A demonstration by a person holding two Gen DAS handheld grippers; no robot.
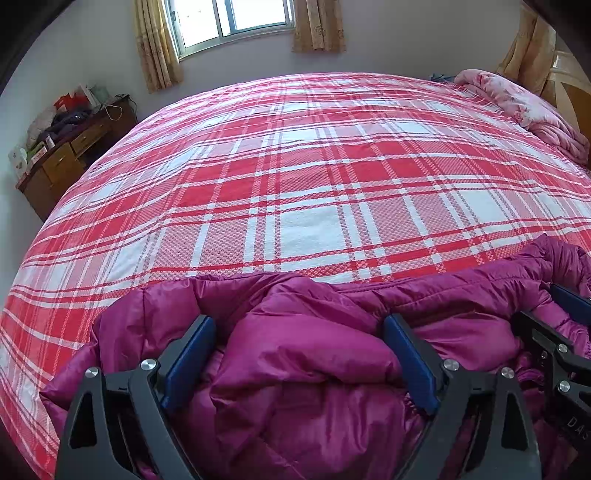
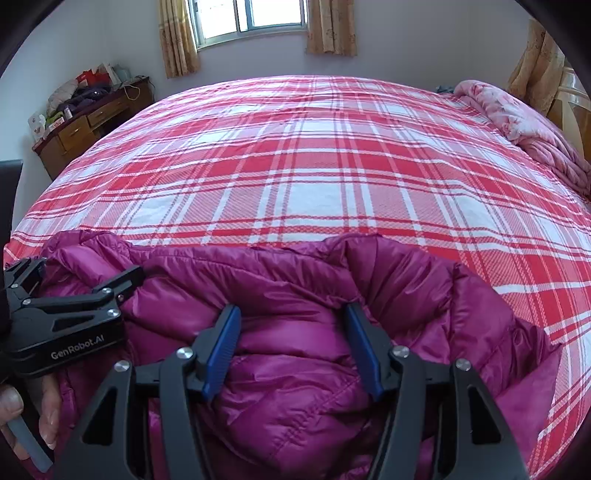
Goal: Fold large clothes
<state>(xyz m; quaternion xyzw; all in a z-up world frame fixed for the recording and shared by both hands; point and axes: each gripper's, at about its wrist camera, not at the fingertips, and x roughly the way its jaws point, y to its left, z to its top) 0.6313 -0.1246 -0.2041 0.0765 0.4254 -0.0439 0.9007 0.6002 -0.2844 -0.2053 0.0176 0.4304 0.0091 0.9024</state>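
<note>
A magenta quilted down jacket (image 1: pixel 306 354) lies bunched at the near edge of the plaid bed; it also shows in the right wrist view (image 2: pixel 295 295). My left gripper (image 1: pixel 299 325) is open, its blue pads wide apart with a puffed fold of the jacket between them. My right gripper (image 2: pixel 291 314) is open too, its fingers either side of another fold. The left gripper's body (image 2: pixel 70 317) shows at the left of the right wrist view, a hand below it. The right gripper (image 1: pixel 554 325) shows at the right edge of the left wrist view.
The bed (image 1: pixel 314 166) has a red and white plaid cover. A pink floral quilt (image 1: pixel 524 107) is piled at its far right. A wooden desk (image 1: pixel 70 155) with clutter stands at the left wall. A window (image 1: pixel 229 18) with curtains is behind.
</note>
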